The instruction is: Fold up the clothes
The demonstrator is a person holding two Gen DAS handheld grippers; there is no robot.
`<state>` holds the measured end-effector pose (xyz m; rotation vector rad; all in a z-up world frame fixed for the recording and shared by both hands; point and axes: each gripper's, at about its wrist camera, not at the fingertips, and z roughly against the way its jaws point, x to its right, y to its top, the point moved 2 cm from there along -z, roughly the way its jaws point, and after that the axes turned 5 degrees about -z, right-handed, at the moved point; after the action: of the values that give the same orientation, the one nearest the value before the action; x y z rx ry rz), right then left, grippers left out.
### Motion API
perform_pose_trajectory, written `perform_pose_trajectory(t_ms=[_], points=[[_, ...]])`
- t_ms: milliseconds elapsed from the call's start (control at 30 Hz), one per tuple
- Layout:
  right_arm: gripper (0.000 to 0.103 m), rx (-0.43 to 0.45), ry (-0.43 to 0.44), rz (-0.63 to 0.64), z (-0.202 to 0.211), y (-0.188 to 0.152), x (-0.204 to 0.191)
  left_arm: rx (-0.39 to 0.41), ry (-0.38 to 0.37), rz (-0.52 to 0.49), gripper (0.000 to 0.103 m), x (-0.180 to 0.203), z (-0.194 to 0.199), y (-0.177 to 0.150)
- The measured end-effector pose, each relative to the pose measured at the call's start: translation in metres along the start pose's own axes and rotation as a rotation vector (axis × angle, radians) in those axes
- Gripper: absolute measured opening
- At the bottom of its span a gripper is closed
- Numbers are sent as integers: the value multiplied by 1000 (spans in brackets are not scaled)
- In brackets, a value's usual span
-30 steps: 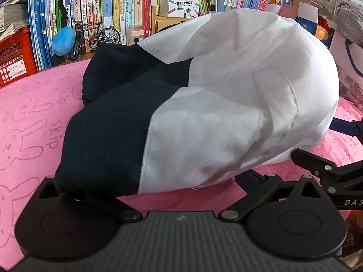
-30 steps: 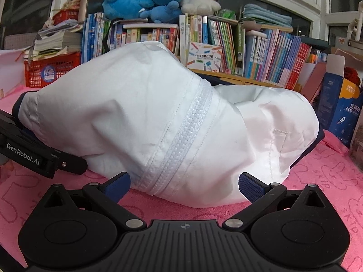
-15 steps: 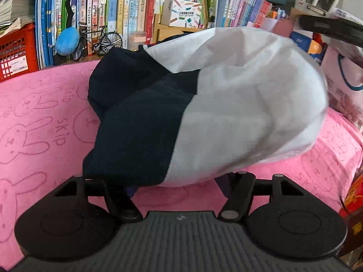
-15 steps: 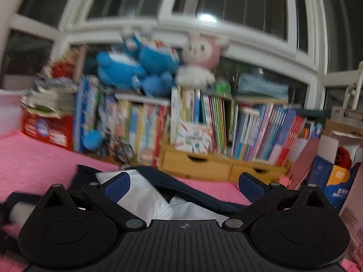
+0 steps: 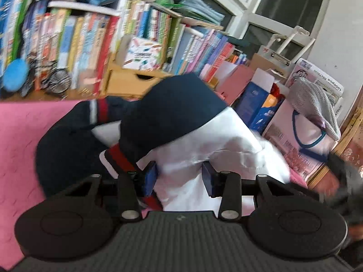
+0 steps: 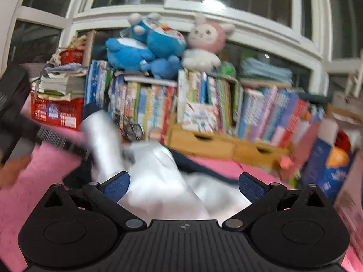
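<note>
A white and navy jacket [image 5: 172, 124] with red and white trim lies bunched on the pink cloth [image 5: 20, 136]. My left gripper [image 5: 180, 176] is tilted and partly closed, its blue pads [image 5: 150, 176] pressing a fold of the white fabric. In the right wrist view the jacket [image 6: 158, 181] lies blurred below my right gripper [image 6: 183, 183], whose fingers stand wide apart and hold nothing. The left gripper's black body [image 6: 52, 138] shows at that view's left, with white fabric rising from it.
A shelf of books [image 6: 204, 113] with wooden drawers [image 6: 222, 142] lines the back, plush toys [image 6: 158, 43] on top. A red basket [image 6: 56, 113] stands at the left. Boxes and a bag [image 5: 306, 122] crowd the right edge.
My left gripper closed on the jacket's white fabric and lifted and tilted it. My right gripper drew up and away from the jacket and stayed open.
</note>
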<state>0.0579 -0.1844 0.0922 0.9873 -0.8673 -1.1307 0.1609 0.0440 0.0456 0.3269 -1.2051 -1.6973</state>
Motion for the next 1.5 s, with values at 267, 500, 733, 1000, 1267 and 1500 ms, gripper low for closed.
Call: perform_pose_trajectory(t_ms=[267, 500, 733, 1000, 1267, 1500], points=[[103, -201, 1, -165, -24, -78, 40, -126, 100, -102, 79, 26, -29, -31], [6, -119, 57, -290, -86, -35, 61, -71, 38, 20, 41, 29, -3, 4], [44, 65, 92, -388, -107, 54, 87, -4, 248, -84, 67, 15, 10, 18], [86, -83, 118, 56, -58, -30, 8, -144, 288, -55, 69, -1, -31, -13], [86, -42, 8, 210, -107, -14, -46, -95, 421, -157, 79, -4, 3, -18], [85, -63, -5, -67, -169, 36, 1, -106, 541, -392, 85, 1, -18, -33]])
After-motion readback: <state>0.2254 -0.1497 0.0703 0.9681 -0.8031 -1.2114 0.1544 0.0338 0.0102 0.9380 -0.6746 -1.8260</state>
